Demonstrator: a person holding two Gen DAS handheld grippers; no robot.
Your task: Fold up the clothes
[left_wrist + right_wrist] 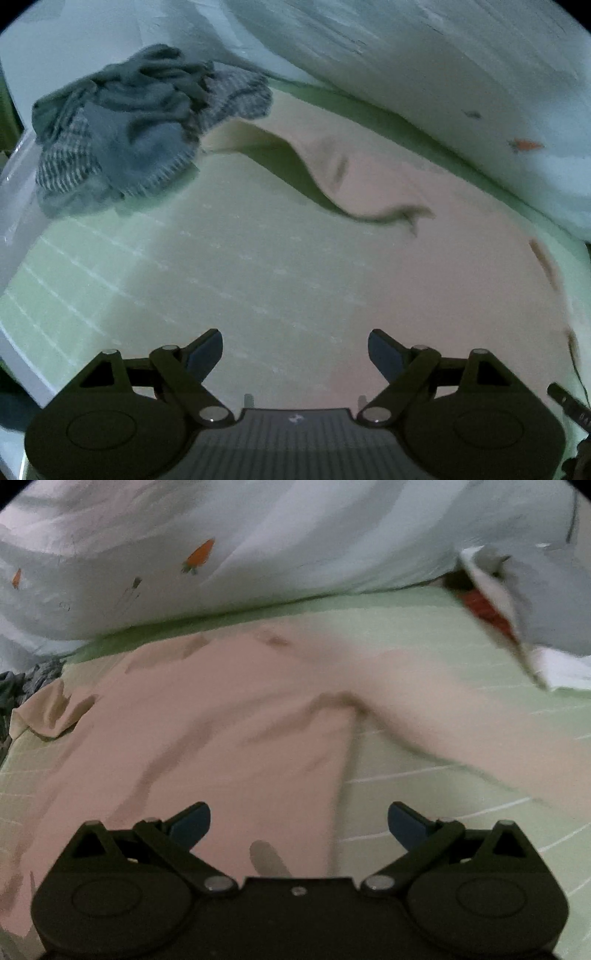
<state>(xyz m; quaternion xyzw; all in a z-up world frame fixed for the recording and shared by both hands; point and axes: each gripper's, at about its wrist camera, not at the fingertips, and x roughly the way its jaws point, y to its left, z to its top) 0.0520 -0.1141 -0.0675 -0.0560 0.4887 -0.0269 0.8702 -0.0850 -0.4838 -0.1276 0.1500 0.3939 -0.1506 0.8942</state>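
A pale pink garment (424, 266) lies spread on the light green checked sheet (207, 258); its left edge curls up in a dark fold. In the right wrist view the same pink garment (207, 738) fills the middle, with a sleeve (480, 731) running off to the right. My left gripper (295, 349) hovers open above the sheet near the garment's left edge, nothing between its fingers. My right gripper (299, 823) stands wide open over the garment's lower part, empty too.
A crumpled heap of grey and blue striped clothes (140, 125) sits at the far left of the bed. A white quilt with small carrot prints (258, 542) is bunched along the back. A grey and white cloth with something red (517, 605) lies at the right.
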